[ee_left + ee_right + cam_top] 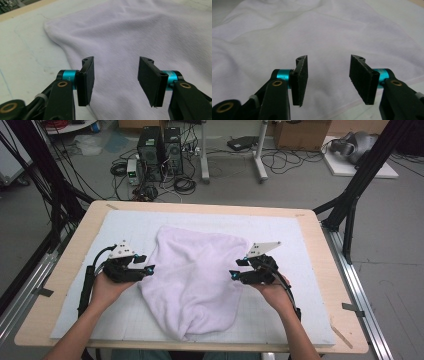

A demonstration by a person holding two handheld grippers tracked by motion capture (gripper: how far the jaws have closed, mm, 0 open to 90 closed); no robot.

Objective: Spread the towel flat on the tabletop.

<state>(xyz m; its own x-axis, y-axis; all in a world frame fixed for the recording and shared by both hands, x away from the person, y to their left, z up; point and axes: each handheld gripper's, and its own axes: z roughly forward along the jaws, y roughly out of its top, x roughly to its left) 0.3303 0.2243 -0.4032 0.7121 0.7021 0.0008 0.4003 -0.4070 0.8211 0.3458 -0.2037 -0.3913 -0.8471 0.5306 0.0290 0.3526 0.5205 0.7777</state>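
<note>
A: Why is each one set at a side edge of the towel (195,275)?

B: Probably to take both edges together. The left hand-held gripper (145,264) and right hand-held gripper (238,268) stand spread, pinching nothing.

A: And the towel?

B: White, soft, rumpled, lying mid-surface (310,245) on the pale mat (125,220), narrowing towards the person.

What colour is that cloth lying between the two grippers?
The cloth is plain white with a faint lilac tint, clearest in the high view.
</note>
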